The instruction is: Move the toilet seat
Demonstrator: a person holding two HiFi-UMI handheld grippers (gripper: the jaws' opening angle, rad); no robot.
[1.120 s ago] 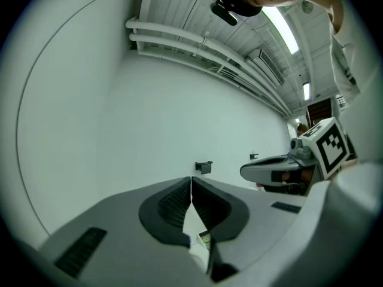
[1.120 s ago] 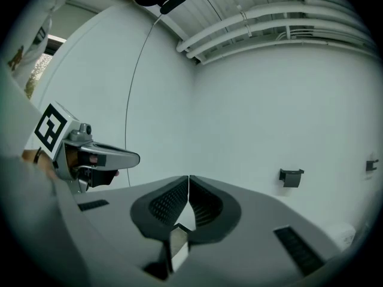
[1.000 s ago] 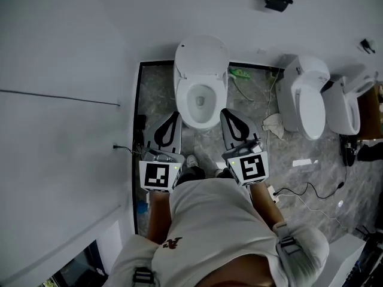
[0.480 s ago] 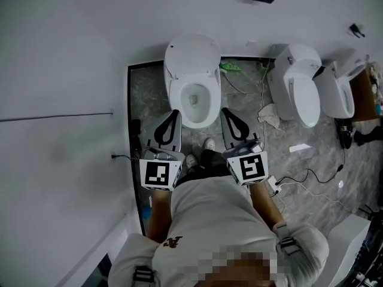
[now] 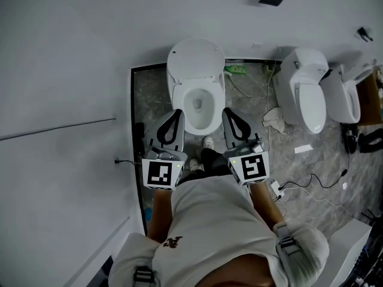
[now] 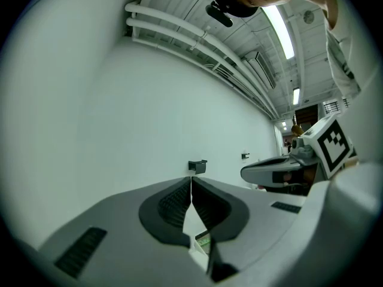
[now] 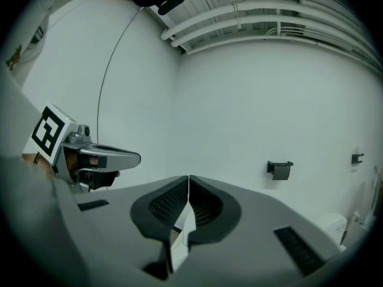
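The toilet seat [image 5: 179,103] is lying as a white ring round the open bowl of the toilet [image 5: 199,124], which is standing against the white wall [image 5: 72,52] at the back of a grey marbled floor [image 5: 152,94]. I cannot separate the seat from the bowl's rim from above. The lid [image 5: 196,55] is standing raised behind it, leaning towards the wall.

In the head view, the left gripper [image 5: 176,113] is pointing forward beside the bowl's front left edge and the right gripper [image 5: 227,111] beside its front right edge. Whether either is touching the toilet cannot be told.

In its own view the left gripper [image 6: 191,186] is pressing its ribbed pads together with nothing between them. The right gripper [image 7: 189,184] is doing the same, clenched and empty. Each view is also catching the other gripper off to one side, and a black wall bracket [image 7: 279,169] ahead.

The person is standing in front of the toilet in a white shirt [image 5: 209,220], with the shoes [image 5: 207,142] showing between the grippers.

To the right, a second toilet [image 5: 305,94] is standing with its lid closed, and another white toilet [image 5: 344,103] is sitting just beside it. A green item [image 5: 238,70] is lying on the floor by the wall, a crumpled white cloth [image 5: 275,119] is lying near the second toilet, and black cables [image 5: 311,181] are trailing across the floor further right.
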